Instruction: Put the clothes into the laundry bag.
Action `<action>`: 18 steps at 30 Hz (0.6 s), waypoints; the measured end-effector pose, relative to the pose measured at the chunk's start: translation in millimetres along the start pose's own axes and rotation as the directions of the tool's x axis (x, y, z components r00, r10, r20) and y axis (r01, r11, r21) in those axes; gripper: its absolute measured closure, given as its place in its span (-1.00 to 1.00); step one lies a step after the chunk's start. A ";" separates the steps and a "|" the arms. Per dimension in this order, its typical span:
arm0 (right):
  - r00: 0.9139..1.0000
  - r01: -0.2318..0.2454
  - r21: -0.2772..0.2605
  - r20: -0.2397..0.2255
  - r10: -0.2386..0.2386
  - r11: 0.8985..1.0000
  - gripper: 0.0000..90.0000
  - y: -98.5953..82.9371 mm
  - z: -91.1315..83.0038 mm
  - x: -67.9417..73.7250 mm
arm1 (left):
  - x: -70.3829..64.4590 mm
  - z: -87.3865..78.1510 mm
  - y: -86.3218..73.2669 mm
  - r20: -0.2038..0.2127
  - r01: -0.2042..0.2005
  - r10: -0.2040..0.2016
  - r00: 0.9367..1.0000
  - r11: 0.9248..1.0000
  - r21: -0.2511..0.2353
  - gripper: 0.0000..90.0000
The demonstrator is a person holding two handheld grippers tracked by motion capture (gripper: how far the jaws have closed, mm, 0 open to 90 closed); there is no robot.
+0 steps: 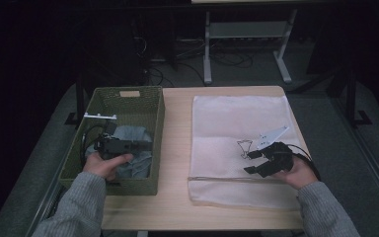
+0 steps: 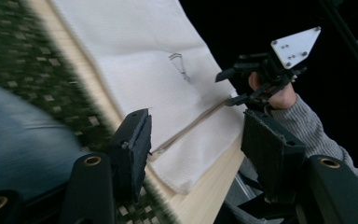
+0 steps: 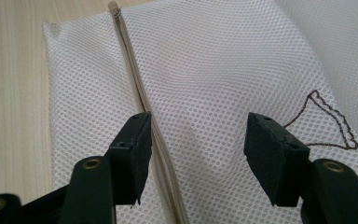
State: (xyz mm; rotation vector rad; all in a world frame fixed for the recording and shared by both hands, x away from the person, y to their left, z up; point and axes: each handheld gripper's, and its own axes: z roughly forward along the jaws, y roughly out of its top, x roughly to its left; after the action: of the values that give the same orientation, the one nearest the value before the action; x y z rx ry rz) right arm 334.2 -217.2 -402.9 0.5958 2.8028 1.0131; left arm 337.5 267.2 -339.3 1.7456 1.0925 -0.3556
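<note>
My right gripper point(image 1: 257, 162) hangs released over the mesh bag point(image 1: 227, 123), zipper point(image 3: 142, 100) beneath its jaws; my left gripper point(image 1: 145, 146), also released, hovers above the basket point(image 1: 128, 101).

Both forearms reach forward in grey sleeves. The left gripper point(image 1: 145, 145) points toward the person's right, jaws spread apart. The right gripper point(image 1: 252, 162) points leftward, held low, jaws likewise wide apart.
</note>
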 end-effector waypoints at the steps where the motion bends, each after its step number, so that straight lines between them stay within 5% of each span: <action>1: 1.000 -0.002 0.002 0.000 0.002 1.000 -0.10 -0.1 0.1 0.0 | 2.6 -4.1 0.2 -0.007 0.005 -0.005 1.000 1.000 -0.002 -0.07; 12: 1.000 0.000 -0.004 -0.003 0.000 1.000 -0.11 -1.8 1.1 0.5 | 35.6 -41.4 -0.5 -0.093 0.050 -0.054 0.994 0.998 -0.037 -0.09; 18: 1.000 -0.002 -0.006 -0.001 0.002 1.000 -0.12 -2.0 0.9 0.2 | 49.8 -56.1 -0.5 -0.166 0.068 -0.077 0.983 0.996 -0.058 -0.18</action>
State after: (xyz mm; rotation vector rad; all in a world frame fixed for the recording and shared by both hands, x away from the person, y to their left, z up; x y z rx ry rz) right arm 333.6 -218.0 -404.9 0.5980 2.7993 1.0223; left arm 350.9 340.5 -347.4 1.7163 1.2778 -0.2255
